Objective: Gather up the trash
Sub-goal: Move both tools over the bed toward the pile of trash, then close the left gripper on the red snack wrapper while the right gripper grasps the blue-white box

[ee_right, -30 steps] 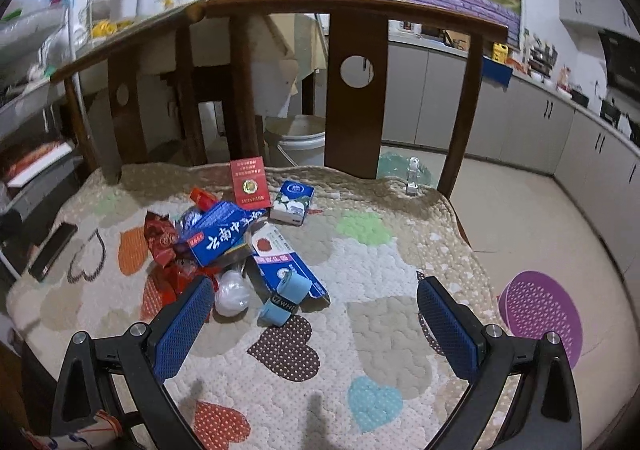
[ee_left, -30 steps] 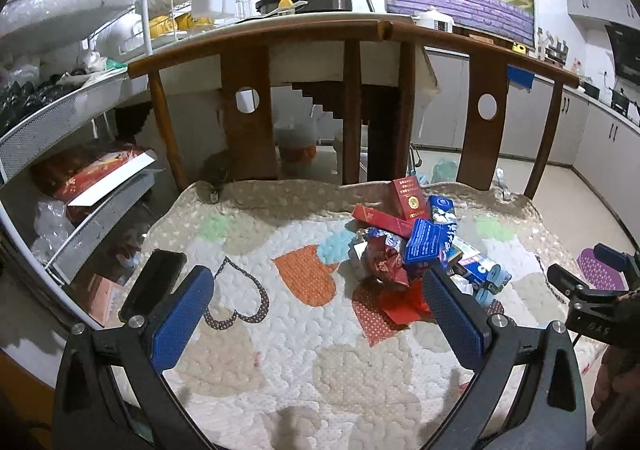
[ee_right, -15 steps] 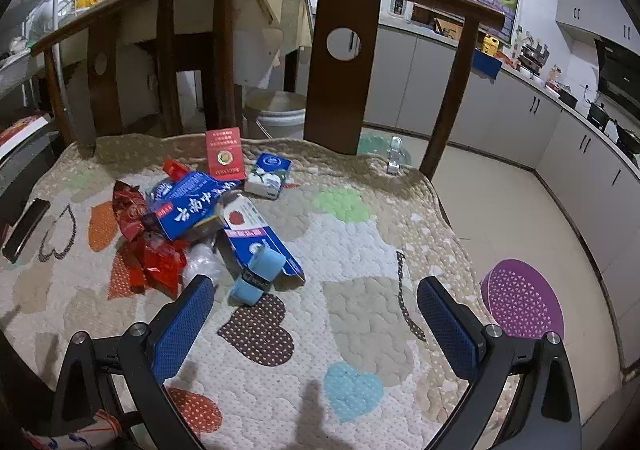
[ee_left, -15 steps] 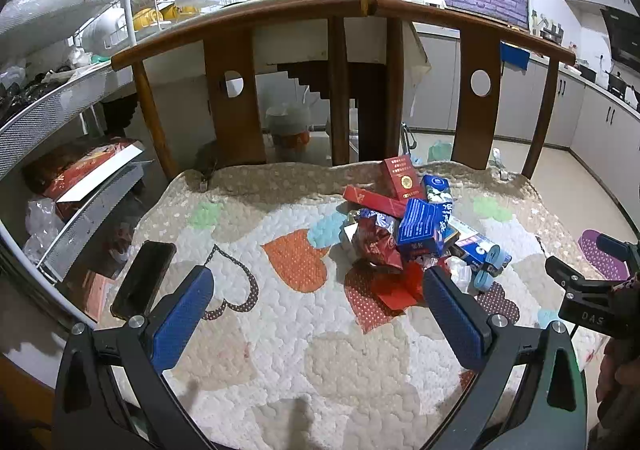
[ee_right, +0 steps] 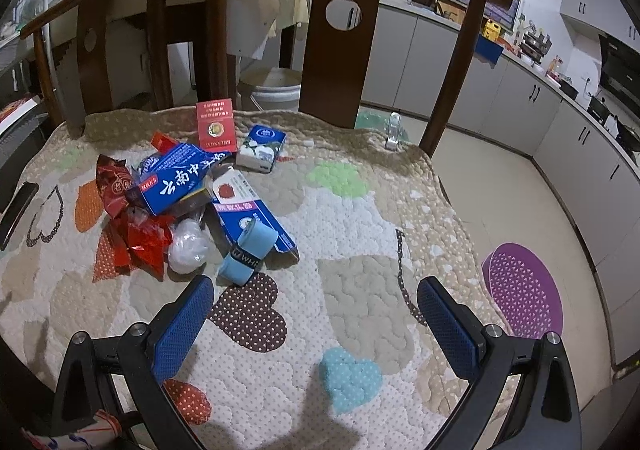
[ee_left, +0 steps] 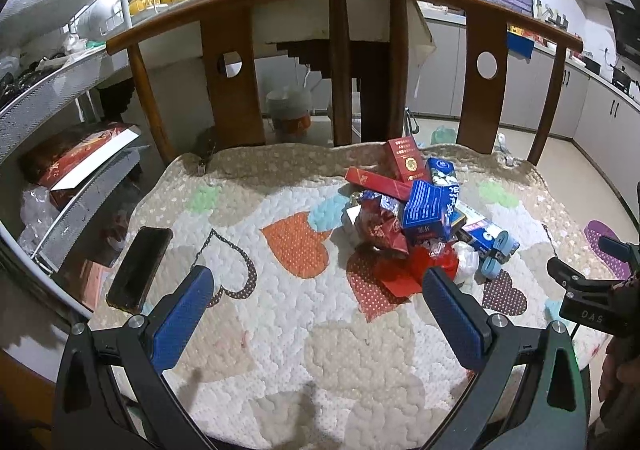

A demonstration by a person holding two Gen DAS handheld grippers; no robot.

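Note:
A pile of trash [ee_left: 416, 218] lies on a quilted seat cushion [ee_left: 256, 314]: red and blue boxes, red wrappers, a white plastic wad and a light blue roll. In the right wrist view the pile [ee_right: 188, 190] sits at the left, with the blue roll [ee_right: 250, 252] nearest. My left gripper [ee_left: 316, 314] is open and empty above the cushion, the pile just beyond its right finger. My right gripper [ee_right: 314, 324] is open and empty above the cushion [ee_right: 360, 290], the pile ahead to its left. It also shows at the right edge of the left wrist view [ee_left: 588, 290].
A black phone [ee_left: 140, 266] lies at the cushion's left edge. The wooden chair back [ee_left: 340, 50] rises behind the pile. A wire shelf rack [ee_left: 52, 90] stands at the left. A purple mat [ee_right: 524, 290] lies on the floor at the right. A white bucket [ee_right: 272, 88] stands behind the chair.
Both grippers have risen and tilted down a little, so the cushion and pile sit lower and fuller in view. Both stay open and empty. The pile has not moved.

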